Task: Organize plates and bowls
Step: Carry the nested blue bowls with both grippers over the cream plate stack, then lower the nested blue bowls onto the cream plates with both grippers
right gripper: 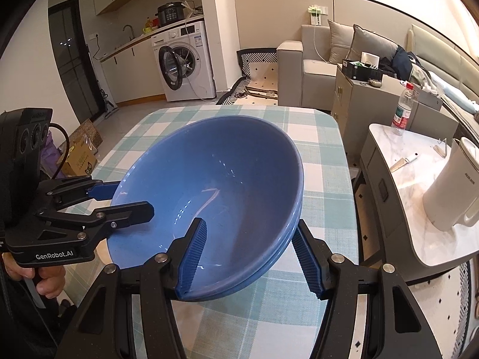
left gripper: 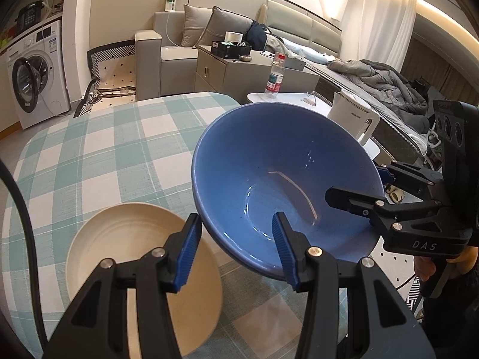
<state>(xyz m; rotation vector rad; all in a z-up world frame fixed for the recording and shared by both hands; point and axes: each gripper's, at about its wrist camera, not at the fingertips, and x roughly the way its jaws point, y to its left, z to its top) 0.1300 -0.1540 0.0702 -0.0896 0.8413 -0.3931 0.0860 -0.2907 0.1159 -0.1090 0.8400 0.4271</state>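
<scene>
A blue bowl (left gripper: 278, 179) is tilted above the checked table, nested on a second blue bowl (right gripper: 284, 254) whose rim shows beneath. My left gripper (left gripper: 236, 248) is wide open, its jaws either side of the near rim. My right gripper (right gripper: 251, 257) also straddles the bowls' rim with wide jaws; one pad is inside and one outside. It shows in the left wrist view (left gripper: 359, 188) at the bowl's right rim, and the left gripper shows in the right wrist view (right gripper: 119, 200) at the left rim. A cream plate (left gripper: 131, 257) lies flat on the table below the left gripper.
The table has a teal-and-white checked cloth (left gripper: 98, 149). To the right stands a white side table (right gripper: 419, 197) with a white kettle (right gripper: 452, 188) and a water bottle (right gripper: 402, 113). A sofa (left gripper: 167, 48) and a washing machine (left gripper: 33, 71) stand behind.
</scene>
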